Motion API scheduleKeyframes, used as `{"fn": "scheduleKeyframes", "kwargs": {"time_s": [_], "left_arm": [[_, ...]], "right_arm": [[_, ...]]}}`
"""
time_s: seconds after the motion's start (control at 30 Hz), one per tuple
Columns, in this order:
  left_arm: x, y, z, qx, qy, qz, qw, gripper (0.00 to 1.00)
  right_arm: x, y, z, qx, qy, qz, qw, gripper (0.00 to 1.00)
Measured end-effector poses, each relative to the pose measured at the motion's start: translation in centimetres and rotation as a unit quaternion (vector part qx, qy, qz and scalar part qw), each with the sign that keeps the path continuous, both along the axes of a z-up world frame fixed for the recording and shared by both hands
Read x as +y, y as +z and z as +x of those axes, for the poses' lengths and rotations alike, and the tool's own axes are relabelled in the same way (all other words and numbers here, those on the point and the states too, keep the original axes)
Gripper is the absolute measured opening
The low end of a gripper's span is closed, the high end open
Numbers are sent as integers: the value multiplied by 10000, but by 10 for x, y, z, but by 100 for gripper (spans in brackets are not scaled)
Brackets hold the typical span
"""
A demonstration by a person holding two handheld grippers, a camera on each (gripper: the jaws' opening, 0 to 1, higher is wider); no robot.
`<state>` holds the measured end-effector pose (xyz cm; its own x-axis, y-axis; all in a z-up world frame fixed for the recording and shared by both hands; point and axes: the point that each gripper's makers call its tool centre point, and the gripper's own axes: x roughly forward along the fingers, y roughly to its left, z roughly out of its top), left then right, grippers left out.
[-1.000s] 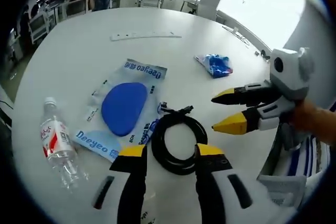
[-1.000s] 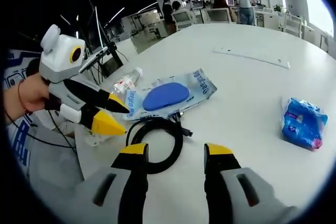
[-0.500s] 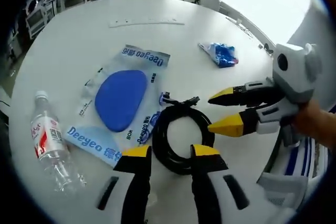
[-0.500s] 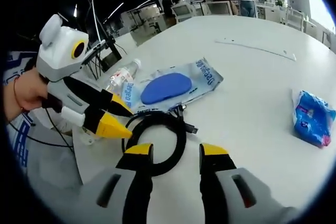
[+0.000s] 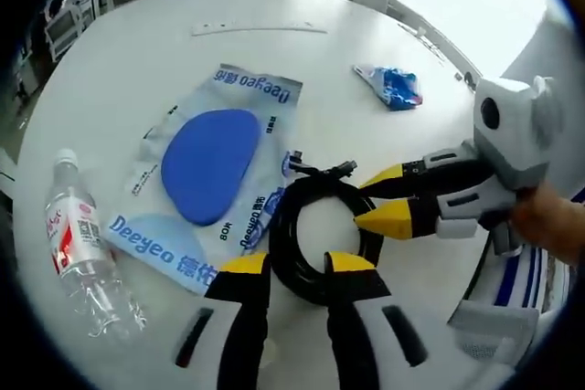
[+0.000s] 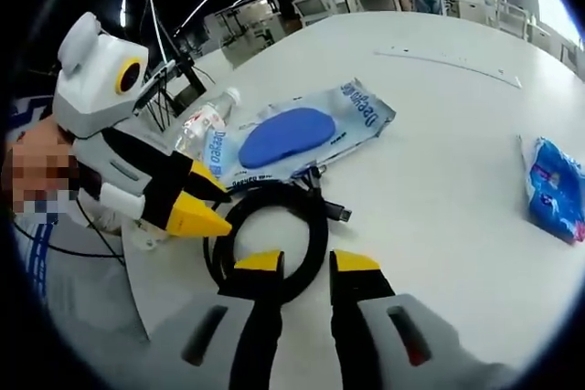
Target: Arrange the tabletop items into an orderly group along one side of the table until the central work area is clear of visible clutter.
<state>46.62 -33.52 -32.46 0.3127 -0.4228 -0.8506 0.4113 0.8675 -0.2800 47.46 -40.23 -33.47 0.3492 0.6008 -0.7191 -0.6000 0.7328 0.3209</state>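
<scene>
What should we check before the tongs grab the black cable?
1. Left tongs open over the near side of the black cable: ok.
2. Right tongs open at the coil's edge: ok.
3. Cable actually between either pair of tips: cannot tell.
4. Cable clear of the blue pad packet: not ok, its plug end lies at the packet's edge.
5. Water bottle out of the way: ok.
6. Blue snack bag out of the way: ok.

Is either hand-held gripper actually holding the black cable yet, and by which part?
Nothing is held yet. Both the left hand-held gripper and the right hand-held gripper are open, poised at the rim of the coiled black cable.
</scene>
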Motion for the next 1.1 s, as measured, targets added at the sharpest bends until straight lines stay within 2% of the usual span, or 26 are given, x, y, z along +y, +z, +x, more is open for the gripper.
{"fn": "scheduleKeyframes", "kwargs": {"time_s": [0.17, 0.37, 0.47, 1.1], "left_arm": [[1, -3, 2, 18, 27, 31, 10000, 17], [5, -6, 2, 28, 23, 123, 9999, 10], [9, -10, 3, 2, -49, 296, 9995, 3], [6, -9, -1, 82, -62, 217, 9997, 2]], "right_arm": [[-2, -3, 3, 17, -84, -51, 10000, 9], [-3, -3, 3, 14, -163, -80, 9998, 8], [-4, -3, 3, 20, -216, -111, 9997, 7], [-9, -1, 1, 192, -512, -3, 9985, 3]]}}
